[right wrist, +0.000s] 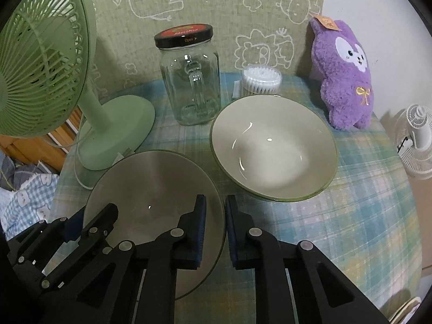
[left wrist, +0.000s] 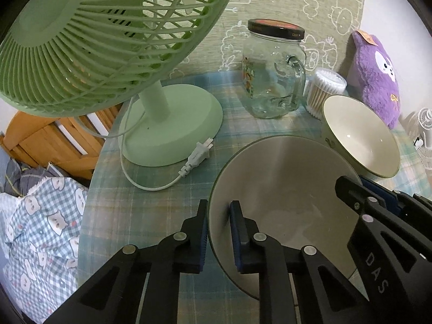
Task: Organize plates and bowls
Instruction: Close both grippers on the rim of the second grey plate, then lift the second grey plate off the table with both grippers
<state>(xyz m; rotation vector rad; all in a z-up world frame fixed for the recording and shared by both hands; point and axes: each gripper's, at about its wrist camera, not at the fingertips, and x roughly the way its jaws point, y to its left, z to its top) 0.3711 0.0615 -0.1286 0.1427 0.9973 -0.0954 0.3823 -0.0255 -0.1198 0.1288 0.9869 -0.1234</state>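
Grey-white and shallow, the round green-rimmed ceramic plate (left wrist: 283,189) lies flat on the plaid-clothed tabletop (right wrist: 364,202), near its front edge. The left tool (left wrist: 218,235) is clamped on the plate's left rim, the right tool (right wrist: 216,232) on its right rim: opposite sides, likely so the plate lifts level. Just beyond, the deep green-rimmed ceramic bowl (right wrist: 272,148) sits upright, probably waiting to be stacked. The pale green plastic desk fan (left wrist: 108,40) crowds the left side.
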